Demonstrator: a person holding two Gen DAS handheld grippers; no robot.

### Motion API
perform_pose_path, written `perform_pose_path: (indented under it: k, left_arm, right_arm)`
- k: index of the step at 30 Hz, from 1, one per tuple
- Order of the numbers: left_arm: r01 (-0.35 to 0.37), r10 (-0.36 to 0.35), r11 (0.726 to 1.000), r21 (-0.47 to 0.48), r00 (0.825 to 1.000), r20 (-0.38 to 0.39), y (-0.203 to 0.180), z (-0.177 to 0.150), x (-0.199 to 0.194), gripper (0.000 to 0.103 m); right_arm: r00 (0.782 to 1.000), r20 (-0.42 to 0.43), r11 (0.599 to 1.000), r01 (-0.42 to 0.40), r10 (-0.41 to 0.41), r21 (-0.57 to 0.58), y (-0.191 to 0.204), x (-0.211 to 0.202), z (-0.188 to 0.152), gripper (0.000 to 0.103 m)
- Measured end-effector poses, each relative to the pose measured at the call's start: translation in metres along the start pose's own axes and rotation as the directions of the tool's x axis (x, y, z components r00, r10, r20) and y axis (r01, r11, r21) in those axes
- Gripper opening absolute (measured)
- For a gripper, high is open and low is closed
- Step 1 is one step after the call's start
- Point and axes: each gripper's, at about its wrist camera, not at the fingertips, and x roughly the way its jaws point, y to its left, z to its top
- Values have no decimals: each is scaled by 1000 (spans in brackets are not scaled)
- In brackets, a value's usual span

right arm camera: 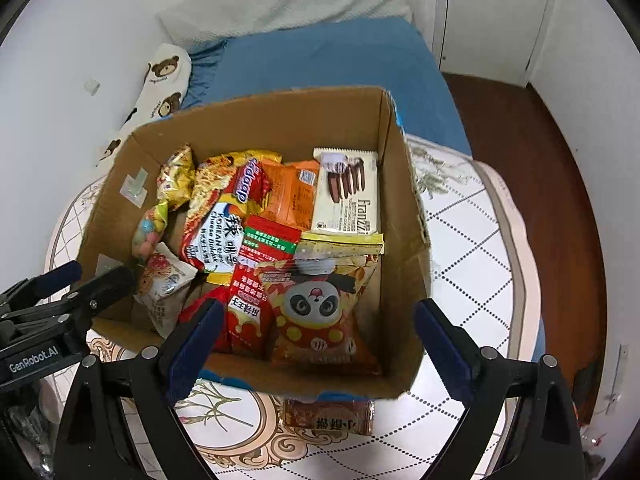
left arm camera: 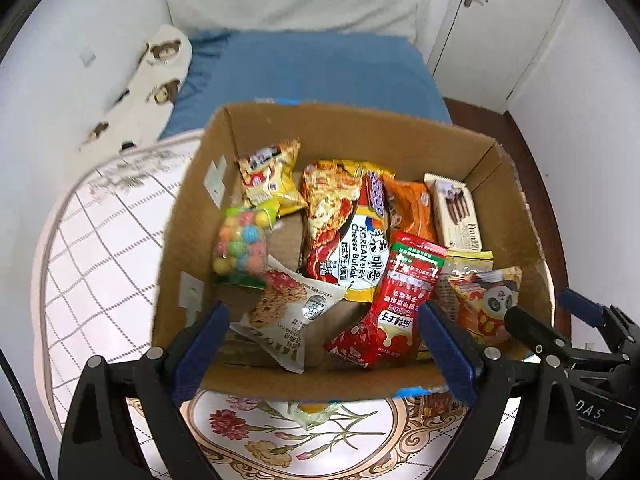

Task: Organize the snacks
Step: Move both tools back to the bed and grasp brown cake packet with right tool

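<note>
Bedding with a grid and flower print [left arm camera: 100, 248] is seen under a cardboard box [left arm camera: 352, 128], which is set on it, open at the top. Snack packets are packed inside: a noodle packet [left arm camera: 340, 232] near the middle, a wafer box [right arm camera: 348, 196] at the far right, a panda bag [right arm camera: 320, 308] and a red packet [left arm camera: 392, 300] nearest, a candy bag [left arm camera: 240, 244] at the left wall. Left gripper [left arm camera: 324, 344] and right gripper [right arm camera: 316, 348] are held above the near rim, jaws spread wide, nothing pinched.
</note>
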Motion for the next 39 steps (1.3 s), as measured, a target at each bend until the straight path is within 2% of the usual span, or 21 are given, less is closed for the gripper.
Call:
perform_pose_path:
  k: [10,15,20,24,27,30,35,39]
  left_arm:
    - [8,-12,1000,27,990,143,-5,-24,-63,96]
    - [15,-21,999,31,981,193,-7,-39,-89,96]
    - [17,-21,1000,16,966,256,-5,-55,-117,96]
    - [-9,2,1000,22,949,314,-5,-68,-139,96]
    - [-11,5,1000,16,942,335,-2,-76,-149,96]
    - [-21,17,1000,8,945,327,2,-83,-146,96]
    - [-90,95,995,-29,957,275,19,-99,-119,96]
    - [-147,156,987,-67,972,174,44,-116,-79,96]
  right_arm:
    - [991,130,1000,1,3,-26,10,-63,-24,98]
    - [979,203,999,18,-12,-27,12,-98,-39,98]
    - [963,271,999,17,-6,-35,20,-134,-56,98]
    - [952,307,999,13,2,-46,26,-153,-67,98]
    - [954,299,999,-24,35,-39,28,-157,-73,98]
    - [960,275,999,-45,50,-23,25,-149,-82,98]
    - [985,156,995,-79,69,61,6,-96,-97,98]
    - [998,47,993,-55,51,102,-9,-38,-105,98]
